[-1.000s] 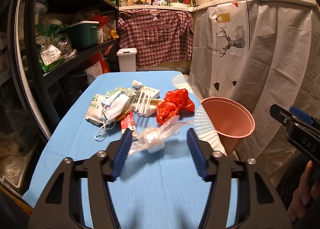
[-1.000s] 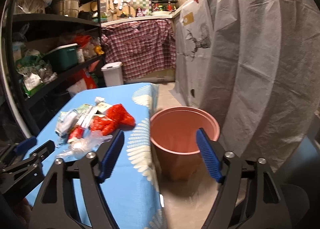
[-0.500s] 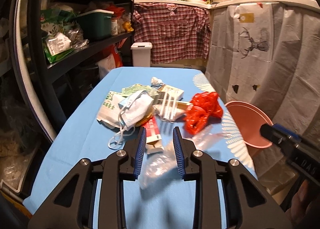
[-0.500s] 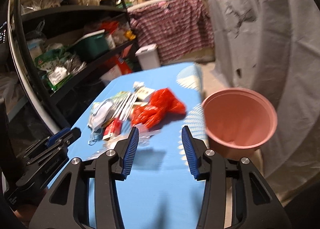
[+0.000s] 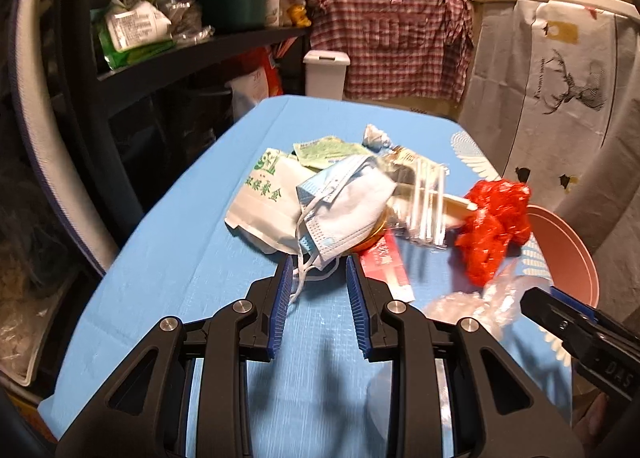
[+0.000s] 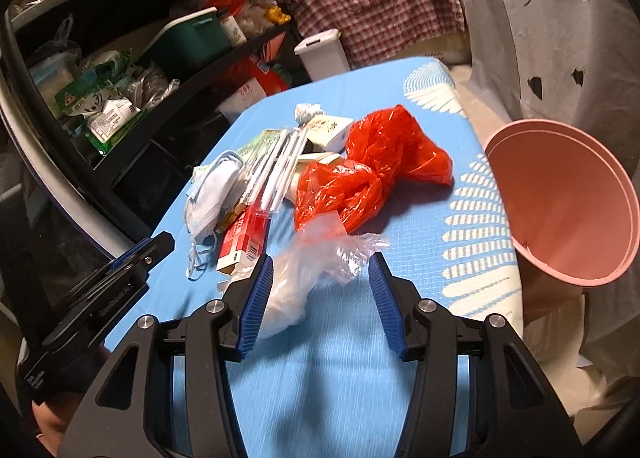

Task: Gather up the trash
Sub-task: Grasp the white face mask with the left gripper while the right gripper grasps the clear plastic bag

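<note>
Left wrist view: left gripper [image 5: 316, 280] partly open, empty, mask loops [image 5: 310, 272] between its tips; trash pile [image 5: 352, 198] unsorted on table [image 5: 192, 258].
Right wrist view: right gripper [image 6: 320, 280] opening, clear bag [image 6: 304, 274] between jaws, ungripped; pink bin [image 6: 568, 210] beside table, seemingly empty.
Progress: nothing collected yet.

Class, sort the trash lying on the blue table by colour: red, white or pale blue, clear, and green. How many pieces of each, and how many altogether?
Red: 2, red bag, red box
White or pale blue: 3, face mask, white packet, small white box
Clear: 2, clear bag, clear sleeve
Green: 1, green packet
Total: 8
</note>
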Tool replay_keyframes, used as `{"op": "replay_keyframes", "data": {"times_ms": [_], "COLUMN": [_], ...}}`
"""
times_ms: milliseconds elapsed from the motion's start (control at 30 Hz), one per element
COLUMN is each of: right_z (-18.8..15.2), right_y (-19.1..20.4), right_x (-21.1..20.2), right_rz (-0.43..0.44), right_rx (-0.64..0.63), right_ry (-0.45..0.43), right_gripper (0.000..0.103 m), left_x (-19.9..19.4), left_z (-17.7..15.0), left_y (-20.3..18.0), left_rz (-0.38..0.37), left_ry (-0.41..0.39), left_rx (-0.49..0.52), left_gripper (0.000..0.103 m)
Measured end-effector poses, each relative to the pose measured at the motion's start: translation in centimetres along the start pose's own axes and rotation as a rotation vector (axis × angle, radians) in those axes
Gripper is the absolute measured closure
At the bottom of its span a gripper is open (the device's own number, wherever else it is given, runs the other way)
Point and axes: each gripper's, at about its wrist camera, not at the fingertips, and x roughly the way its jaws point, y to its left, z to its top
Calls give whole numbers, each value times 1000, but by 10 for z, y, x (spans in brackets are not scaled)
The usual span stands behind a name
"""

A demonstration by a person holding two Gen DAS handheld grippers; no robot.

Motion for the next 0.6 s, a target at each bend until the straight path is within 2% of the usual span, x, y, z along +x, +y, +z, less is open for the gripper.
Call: {"op": "replay_keyframes", "data": {"times_ms": [133, 600], "right_z": [0, -1], "right_y": [-5, -2], "right_x": [7, 24], "right_rz": [7, 72], "right_rx": [5, -9], "right_ry": [22, 76], "right_gripper": [52, 53], "left_x": [16, 42], "left_z": [3, 7], "left_y": [-1, -8], "left_rz": [9, 5], "left_ry": [22, 57], "left_rx": [-6, 0], "left_gripper": [64, 61]}}
